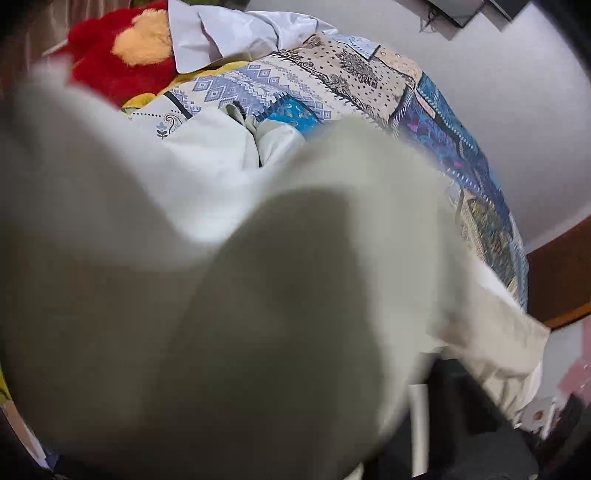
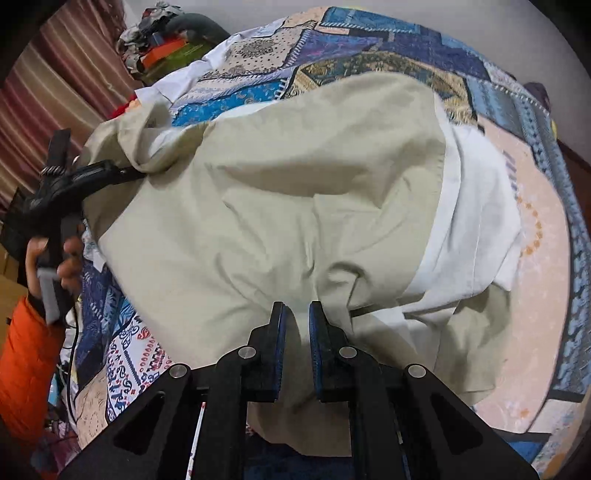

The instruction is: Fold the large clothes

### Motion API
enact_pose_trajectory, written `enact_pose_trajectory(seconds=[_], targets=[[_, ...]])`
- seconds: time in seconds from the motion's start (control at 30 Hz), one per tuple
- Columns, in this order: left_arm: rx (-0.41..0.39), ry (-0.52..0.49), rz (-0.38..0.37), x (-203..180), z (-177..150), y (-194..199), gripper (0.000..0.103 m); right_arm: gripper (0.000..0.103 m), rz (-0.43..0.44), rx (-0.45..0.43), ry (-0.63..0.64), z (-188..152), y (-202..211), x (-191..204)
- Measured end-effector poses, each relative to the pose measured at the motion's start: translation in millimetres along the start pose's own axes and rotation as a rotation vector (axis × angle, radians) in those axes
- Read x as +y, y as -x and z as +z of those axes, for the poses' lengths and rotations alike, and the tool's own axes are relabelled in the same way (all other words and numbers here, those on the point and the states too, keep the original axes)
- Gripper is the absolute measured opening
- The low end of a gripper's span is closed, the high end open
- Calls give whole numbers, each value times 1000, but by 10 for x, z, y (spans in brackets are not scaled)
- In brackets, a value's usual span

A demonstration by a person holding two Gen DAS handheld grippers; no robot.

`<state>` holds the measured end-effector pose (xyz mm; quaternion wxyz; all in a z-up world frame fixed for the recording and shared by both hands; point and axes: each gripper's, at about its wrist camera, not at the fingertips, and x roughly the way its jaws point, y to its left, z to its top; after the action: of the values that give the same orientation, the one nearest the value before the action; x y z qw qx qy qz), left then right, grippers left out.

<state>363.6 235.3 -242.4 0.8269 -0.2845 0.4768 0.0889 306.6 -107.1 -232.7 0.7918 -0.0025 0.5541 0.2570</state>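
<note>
A large beige garment lies spread over a patchwork bedspread, with a white garment under its right side. My right gripper is shut on a fold of the beige garment at its near edge. My left gripper shows at the left of the right wrist view, shut on the garment's far-left corner and lifting it. In the left wrist view the blurred beige cloth fills the frame and hides the fingers.
A red and yellow plush toy and a pale blue cloth lie at the bed's head. A pile of clutter sits beyond the bed near striped curtains. A white wall runs along the bed.
</note>
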Motion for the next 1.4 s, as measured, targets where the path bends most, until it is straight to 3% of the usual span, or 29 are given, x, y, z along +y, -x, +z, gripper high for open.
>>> enact_pose_trajectory(seconds=[0.13,0.2,0.3,0.43,0.5,0.6,0.63,0.77,0.9,1.0,1.07,1.13,1.27,1.33,1.4], targets=[[-106,-97,30,-316,-31,359,8,8,-4,10,6,24,0,21],[-162,-144,35,-528,-19,558,7,8,-26,12,16,59,50,60],[-235,-218,0,-897,21,841,6,8,-25,-82,45,138,308,194],[-298,-312,-2,-1352,0,1009,6,8,73,-196,79,367,509,485],[-312,-333,-20,-1505,-28,1050,6,8,112,-145,100,505,299,602],[-291,-342,-83,-1648,-49,1070,5,8,126,65,78,601,-397,619],[-254,-329,-124,-1675,-52,1033,5,8,141,90,62,610,-541,591],[-274,-359,-96,-1889,-108,999,5,8,234,157,-28,746,-717,478],[-275,-435,-163,-2193,-270,1049,5,8,322,148,-140,696,-624,222],[-285,-579,-172,-2536,-555,997,5,8,354,42,-276,529,-208,-178],[-256,-697,-165,-2767,-836,865,5,8,277,-68,-302,383,233,-500],[-227,-820,-156,-2941,-1101,735,5,8,135,-169,-323,197,727,-883],[-76,-1126,-128,-3099,-1860,377,5,8,0,-260,-406,-109,1402,-1456],[14,-1199,-112,-3079,-2060,181,6,8,-75,-314,-400,-218,1707,-1547],[59,-1243,-103,-2998,-2145,83,6,8,-95,-356,-370,-236,1936,-1592]])
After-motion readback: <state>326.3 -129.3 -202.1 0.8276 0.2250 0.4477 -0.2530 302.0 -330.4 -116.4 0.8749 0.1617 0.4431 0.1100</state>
